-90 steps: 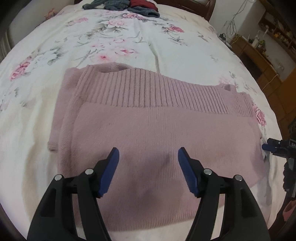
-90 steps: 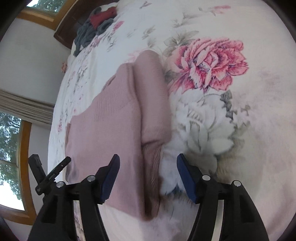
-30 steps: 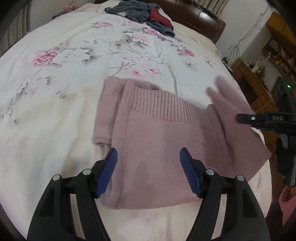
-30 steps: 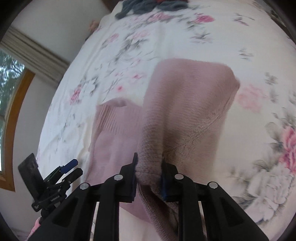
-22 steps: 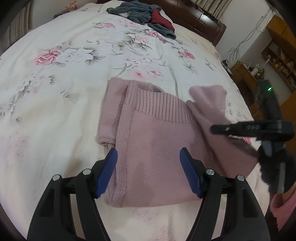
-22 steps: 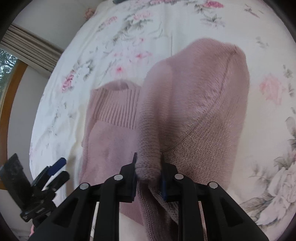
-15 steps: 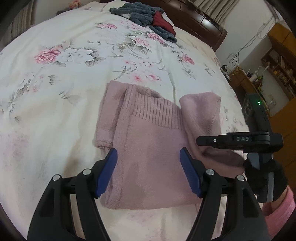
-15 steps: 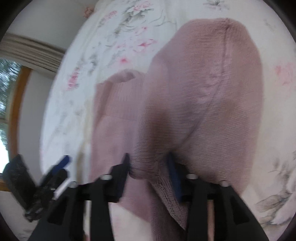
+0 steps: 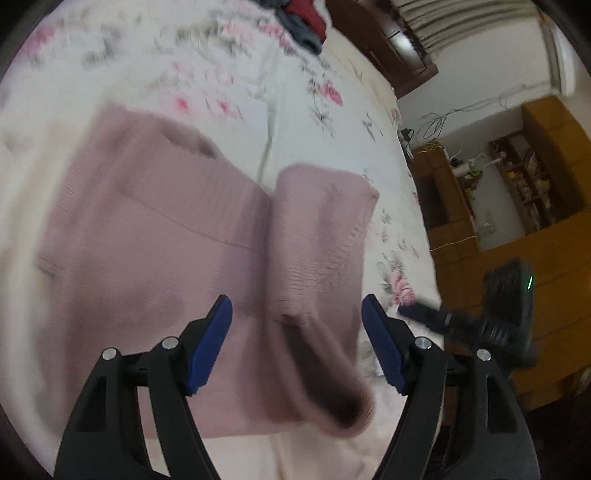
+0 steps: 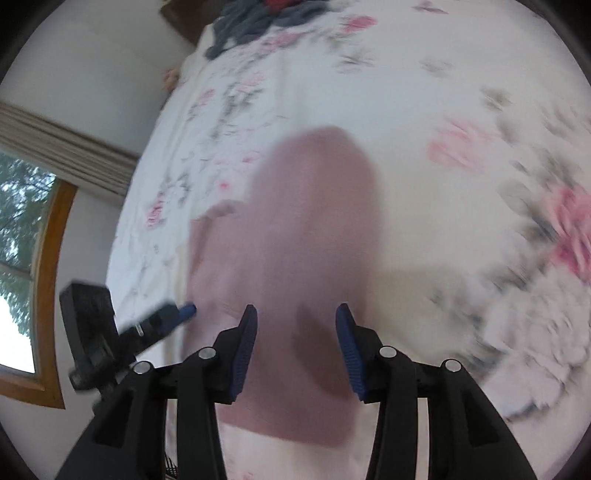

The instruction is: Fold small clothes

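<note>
A dusty-pink knit sweater (image 9: 155,236) lies on the floral bedsheet (image 9: 207,85). Its right side and sleeve (image 9: 314,236) are folded over onto the body, with the cuff end lying near the front edge. My left gripper (image 9: 295,339) hovers open just above that folded part, nothing between its blue pads. In the right wrist view the same sweater (image 10: 306,258) looks blurred under my right gripper (image 10: 295,343), which stands open and empty above it. The right gripper (image 9: 424,314) also shows at the bed's right edge in the left wrist view.
A pile of grey and red clothes (image 9: 303,14) sits at the far end of the bed by a dark headboard (image 9: 388,48). Wooden cabinets (image 9: 535,166) stand to the right of the bed. A window with curtains (image 10: 33,206) is on the left.
My right gripper carried the sweater's right side over onto the body, then opened and let it drop. The left gripper swung right and closer, still open.
</note>
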The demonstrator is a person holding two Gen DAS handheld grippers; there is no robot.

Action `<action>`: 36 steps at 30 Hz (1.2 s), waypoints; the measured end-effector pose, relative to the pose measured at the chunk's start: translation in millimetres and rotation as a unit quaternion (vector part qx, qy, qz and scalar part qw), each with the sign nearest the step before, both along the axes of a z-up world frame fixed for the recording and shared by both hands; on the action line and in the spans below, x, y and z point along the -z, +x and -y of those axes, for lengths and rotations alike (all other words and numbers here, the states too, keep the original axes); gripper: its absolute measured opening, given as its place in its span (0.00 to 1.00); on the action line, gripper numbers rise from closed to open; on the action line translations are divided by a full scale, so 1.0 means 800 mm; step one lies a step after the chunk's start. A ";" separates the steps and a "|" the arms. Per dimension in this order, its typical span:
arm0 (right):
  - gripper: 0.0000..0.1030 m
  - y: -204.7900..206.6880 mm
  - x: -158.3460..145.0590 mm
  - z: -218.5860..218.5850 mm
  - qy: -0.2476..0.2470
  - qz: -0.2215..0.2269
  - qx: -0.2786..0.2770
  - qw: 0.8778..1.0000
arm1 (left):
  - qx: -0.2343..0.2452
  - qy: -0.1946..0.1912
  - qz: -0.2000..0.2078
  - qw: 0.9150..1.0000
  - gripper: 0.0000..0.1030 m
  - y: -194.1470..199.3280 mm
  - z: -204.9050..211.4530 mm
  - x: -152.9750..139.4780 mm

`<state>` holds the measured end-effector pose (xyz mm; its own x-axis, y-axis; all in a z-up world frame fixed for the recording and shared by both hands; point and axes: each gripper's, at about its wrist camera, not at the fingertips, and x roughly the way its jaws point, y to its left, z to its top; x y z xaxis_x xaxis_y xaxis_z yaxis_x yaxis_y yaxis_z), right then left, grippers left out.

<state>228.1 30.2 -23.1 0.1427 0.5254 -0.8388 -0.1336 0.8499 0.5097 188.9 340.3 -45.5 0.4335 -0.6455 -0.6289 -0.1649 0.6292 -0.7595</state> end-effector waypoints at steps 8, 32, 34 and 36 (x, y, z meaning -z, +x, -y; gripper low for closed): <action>0.44 -0.037 0.056 0.079 0.007 -0.035 0.042 0.998 | 0.001 -0.065 -0.057 0.996 0.70 0.022 0.034 0.051; 0.48 -0.070 0.091 0.104 0.027 -0.048 0.056 0.997 | 0.024 -0.052 0.004 0.998 0.19 0.037 0.072 0.023; 0.48 -0.072 0.088 0.102 0.029 -0.046 0.055 0.997 | 0.021 -0.051 0.021 0.998 0.18 0.030 0.061 0.005; 0.49 -0.073 0.083 0.098 0.032 -0.042 0.051 0.997 | 0.014 -0.051 0.035 0.998 0.18 0.024 0.045 -0.012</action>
<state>169.3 -48.3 -89.3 0.1287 0.5641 -0.8156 -0.0032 0.8227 0.5685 207.7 304.5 -36.2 0.4542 -0.7176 -0.5280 -0.0932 0.5512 -0.8292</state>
